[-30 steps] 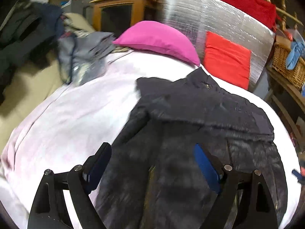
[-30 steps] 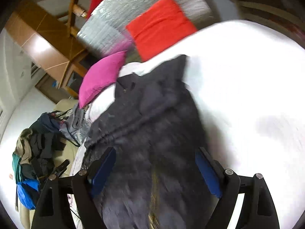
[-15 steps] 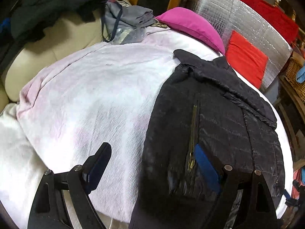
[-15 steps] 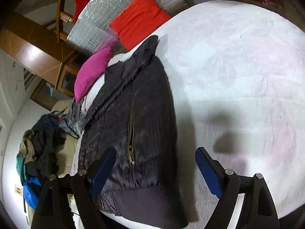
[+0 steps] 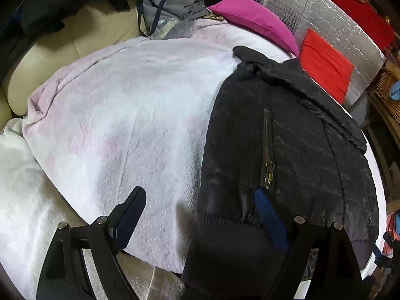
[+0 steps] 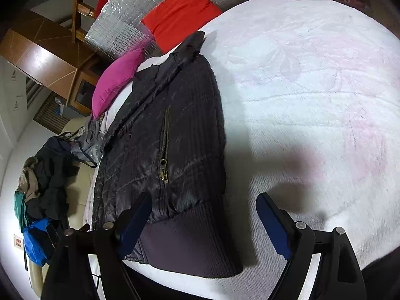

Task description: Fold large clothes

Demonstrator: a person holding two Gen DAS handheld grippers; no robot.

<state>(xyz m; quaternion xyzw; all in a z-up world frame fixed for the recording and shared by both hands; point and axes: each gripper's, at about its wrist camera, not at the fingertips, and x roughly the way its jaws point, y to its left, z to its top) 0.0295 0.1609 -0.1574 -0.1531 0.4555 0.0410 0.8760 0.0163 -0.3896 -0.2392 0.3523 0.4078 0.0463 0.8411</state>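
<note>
Folding has not really begun, as we read it: the black jacket (image 5: 287,145) lies spread on the pale blanket (image 5: 120,115) with its ribbed hem (image 6: 190,240) at the near edge of the bed, collar toward the pink pillow (image 5: 252,20) and the red cushion (image 5: 325,62). We hold both tools wide and empty: the left gripper (image 5: 200,215) straddles the hem's left corner, one finger over bare blanket; the right gripper (image 6: 202,215) hovers over the hem's other corner.

The fabric looks slick and puffy, so a shallow pinch could slide off or catch only the top layer, leaving the back panel behind. Closing too deep may grab the blanket with it. The brass zipper (image 6: 163,160) could snag or bunch the fold. If our two hands lift unevenly, the jacket would skew or slip off the edge.
</note>
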